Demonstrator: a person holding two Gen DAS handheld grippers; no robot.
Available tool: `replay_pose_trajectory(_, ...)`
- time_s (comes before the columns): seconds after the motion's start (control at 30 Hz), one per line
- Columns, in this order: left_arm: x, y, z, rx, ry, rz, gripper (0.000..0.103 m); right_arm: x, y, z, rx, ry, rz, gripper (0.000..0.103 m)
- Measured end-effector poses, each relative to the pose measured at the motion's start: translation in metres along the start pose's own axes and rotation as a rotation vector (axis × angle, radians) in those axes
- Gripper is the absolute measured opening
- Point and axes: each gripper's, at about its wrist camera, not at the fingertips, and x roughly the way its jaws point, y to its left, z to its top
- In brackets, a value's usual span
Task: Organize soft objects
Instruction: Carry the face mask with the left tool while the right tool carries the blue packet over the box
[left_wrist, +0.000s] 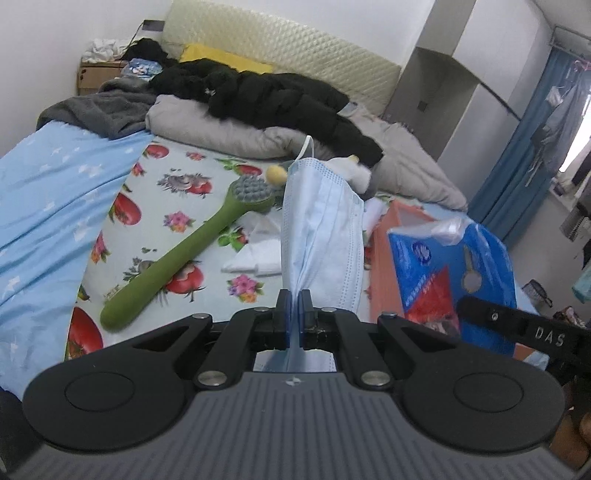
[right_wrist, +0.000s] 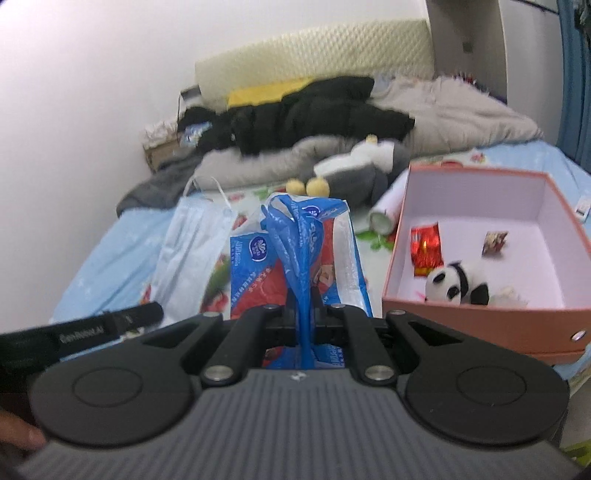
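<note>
Left hand-held gripper (left_wrist: 294, 295) has its jaws pressed together on a light blue face mask (left_wrist: 319, 236). The mask is pinched by one edge, runs up and away from the fingertips, and is clear of the bed; its white ear loop sticks up at the top. In the right wrist view the same mask (right_wrist: 192, 251) sits just left of the tissue pack.

Right hand-held gripper (right_wrist: 305, 295) is closed on the blue plastic wrapper of a tissue pack (right_wrist: 295, 258), a blue, white and red bag. The bunched plastic passes between the fingers and the pack rises right in front of them. In the left wrist view the pack (left_wrist: 443, 266) is just right of the mask, with the right hand-held gripper's black finger crossing in front of it.

Pink box (right_wrist: 480, 317) sits open on the bed, right of the tissue pack and near it. Inside: a small panda plush (right_wrist: 456, 282), a red packet (right_wrist: 426, 251), and another small packet (right_wrist: 494, 242).

On the floral bed sheet (left_wrist: 177, 206) lies a green brush (left_wrist: 184, 258), left of the mask and apart from it. A grey and white plush (right_wrist: 354, 173) lies beyond the tissue pack, near the grey quilt (right_wrist: 461, 114) and black jacket (right_wrist: 314, 110).
</note>
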Motion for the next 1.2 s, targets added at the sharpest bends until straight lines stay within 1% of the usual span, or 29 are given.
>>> replay_pose_trajectory(0.1, -0.009, -0.012, 0.003, 0.015, -0.011, -0.020, 0.005, -0.011, -0.002, 0.007, 0.004, -0.034, -0.004, 0.008)
replay_pose_trajectory(0.27, -0.014, -0.033, 0.007, 0.033, -0.018, -0.056, 0.005, -0.023, -0.013, 0.012, 0.021, -0.060, -0.023, 0.009)
replay_pose_trajectory(0.47, -0.008, -0.059, 0.010, 0.058, -0.004, -0.115, 0.005, -0.039, -0.034, 0.013, 0.043, -0.087, -0.063, 0.009)
replay_pose_trajectory(0.77, 0.008, -0.109, 0.016, 0.109, 0.012, -0.217, 0.005, -0.066, -0.068, 0.014, 0.078, -0.115, -0.146, 0.009)
replay_pose_trajectory(0.83, 0.013, -0.120, 0.016, 0.123, 0.020, -0.238, 0.005, -0.069, -0.074, 0.013, 0.088, -0.120, -0.156, 0.009)
replay_pose_trajectory(0.97, 0.027, -0.135, 0.016, 0.145, 0.041, -0.250, 0.005, -0.068, -0.089, 0.011, 0.107, -0.117, -0.176, 0.009)
replay_pose_trajectory(1.2, 0.073, -0.161, 0.026, 0.185, 0.106, -0.274, 0.005, -0.043, -0.129, 0.015, 0.170, -0.095, -0.217, 0.009)
